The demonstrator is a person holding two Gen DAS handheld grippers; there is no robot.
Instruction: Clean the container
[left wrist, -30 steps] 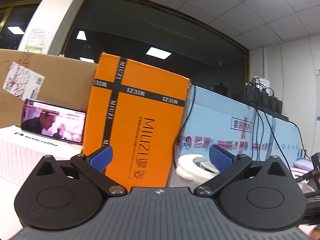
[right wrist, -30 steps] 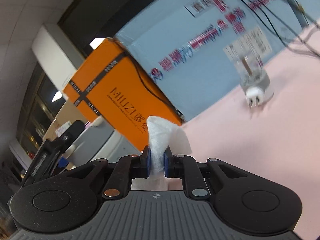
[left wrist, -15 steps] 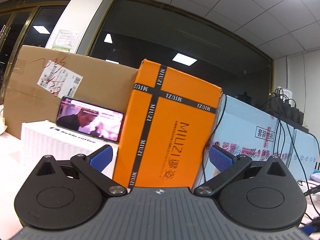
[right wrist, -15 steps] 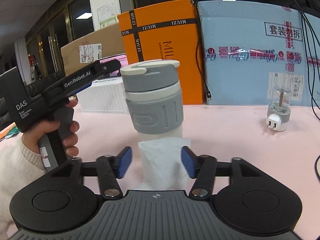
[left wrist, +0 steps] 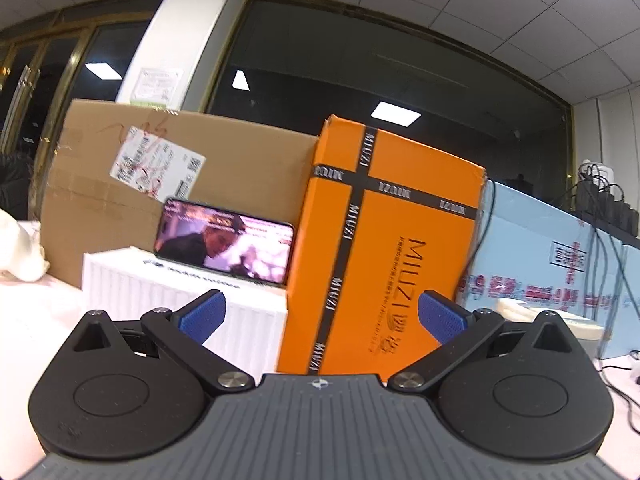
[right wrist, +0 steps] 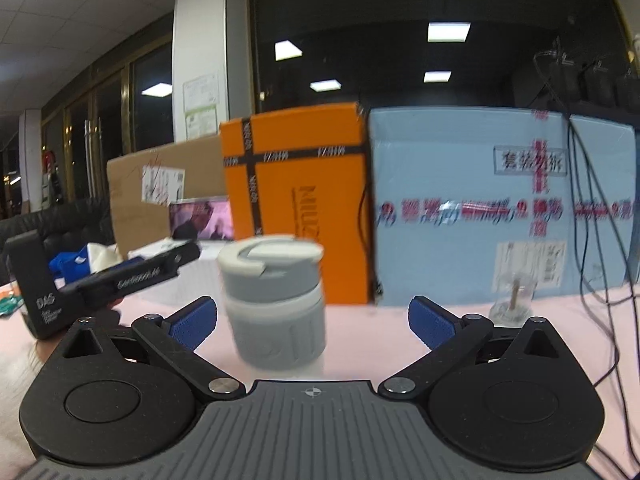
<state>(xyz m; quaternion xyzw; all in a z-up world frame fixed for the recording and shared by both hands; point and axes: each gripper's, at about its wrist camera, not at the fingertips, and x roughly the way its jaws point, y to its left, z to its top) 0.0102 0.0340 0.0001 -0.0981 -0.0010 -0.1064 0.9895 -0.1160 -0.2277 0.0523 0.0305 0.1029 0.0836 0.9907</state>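
Hovering with both tongs spread wide and nothing in either one.

Right tongs (right wrist: 312, 320) are apart, and the grey-and-white container (right wrist: 276, 300) stands upright on the pink tabletop (right wrist: 380, 340) just ahead, a bit left of centre between the blue pads, not touching them. It's blurry, lid on. Left tongs (left wrist: 320, 316) are apart too, aimed at the orange box (left wrist: 384, 256), with a phone (left wrist: 226, 240) leaning on a white box (left wrist: 160, 292) to its left; only the container's lid edge peeks in at right. Behind the container there's a pale blue box (right wrist: 480, 216), and a small clear jar (right wrist: 514, 296) off right.
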